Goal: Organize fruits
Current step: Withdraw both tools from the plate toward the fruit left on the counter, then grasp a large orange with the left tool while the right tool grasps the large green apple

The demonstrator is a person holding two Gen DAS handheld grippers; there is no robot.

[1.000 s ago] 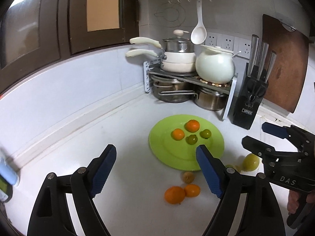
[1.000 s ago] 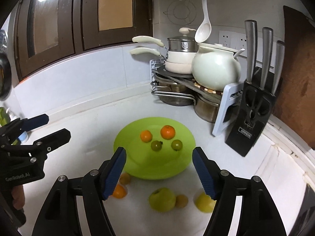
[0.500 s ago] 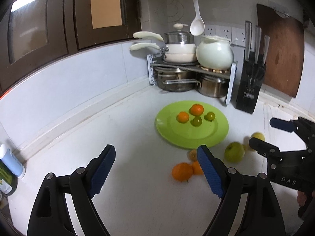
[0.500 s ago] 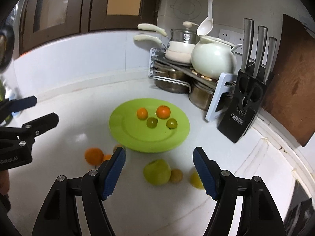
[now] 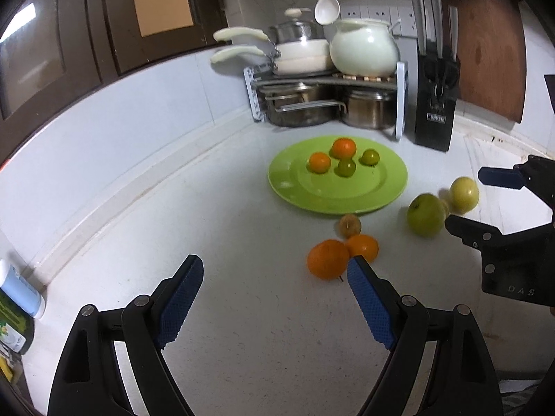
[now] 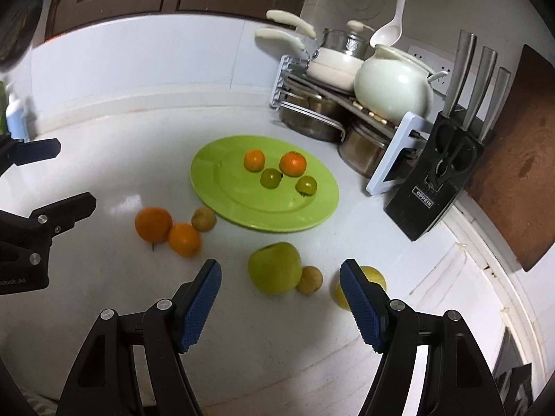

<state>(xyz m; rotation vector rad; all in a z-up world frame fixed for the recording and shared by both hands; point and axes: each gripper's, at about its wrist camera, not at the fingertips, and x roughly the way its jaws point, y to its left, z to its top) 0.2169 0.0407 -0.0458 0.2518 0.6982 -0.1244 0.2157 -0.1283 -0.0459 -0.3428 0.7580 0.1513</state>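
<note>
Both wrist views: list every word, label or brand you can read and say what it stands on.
"OPPEIN": label on the knife block, mirrored in the right wrist view; blurred in the left.
"DAS": on the right gripper body, left wrist view.
Print on the left gripper body: cut off, unreadable.
Green packet: print too blurred.

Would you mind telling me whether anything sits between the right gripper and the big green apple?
Nothing visible does. The right gripper is open, and only bare counter lies between its fingers and the green apple. A small brownish fruit touches the apple's right side, beside the path, not across it.
</note>
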